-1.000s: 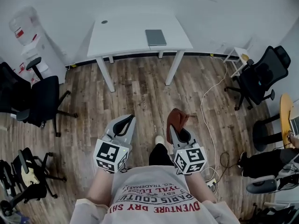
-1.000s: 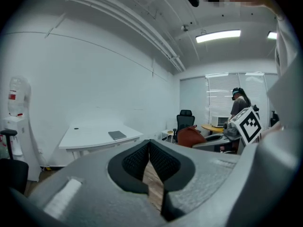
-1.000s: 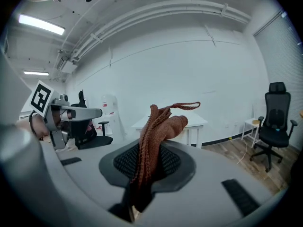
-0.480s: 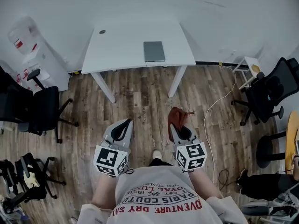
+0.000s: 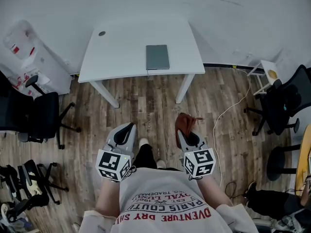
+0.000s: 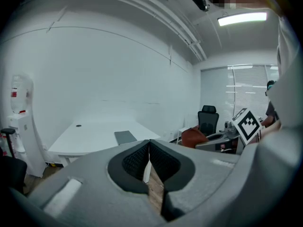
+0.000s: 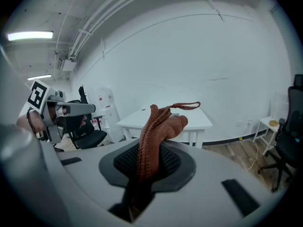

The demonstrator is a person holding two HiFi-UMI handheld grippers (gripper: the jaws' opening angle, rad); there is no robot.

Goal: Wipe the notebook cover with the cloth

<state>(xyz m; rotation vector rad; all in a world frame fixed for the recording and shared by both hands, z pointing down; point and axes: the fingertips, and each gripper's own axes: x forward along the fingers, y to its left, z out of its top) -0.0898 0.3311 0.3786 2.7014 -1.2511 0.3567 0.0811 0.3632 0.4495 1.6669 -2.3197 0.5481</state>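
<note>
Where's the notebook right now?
In the head view the grey notebook lies flat on the white table, right of its middle and near the front edge, far ahead of the right gripper holding the cloth.

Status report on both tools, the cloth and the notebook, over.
Left tool shut, empty. Right tool shut on rust-brown knitted cloth. Grey notebook flat on white table ahead, out of reach. Only wooden floor between.

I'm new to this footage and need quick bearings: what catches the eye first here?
The rust-brown cloth stands out, clamped in the right gripper and sticking up from its jaws. Ahead, a grey notebook lies on the white table by the wall. The left gripper is shut and empty.
</note>
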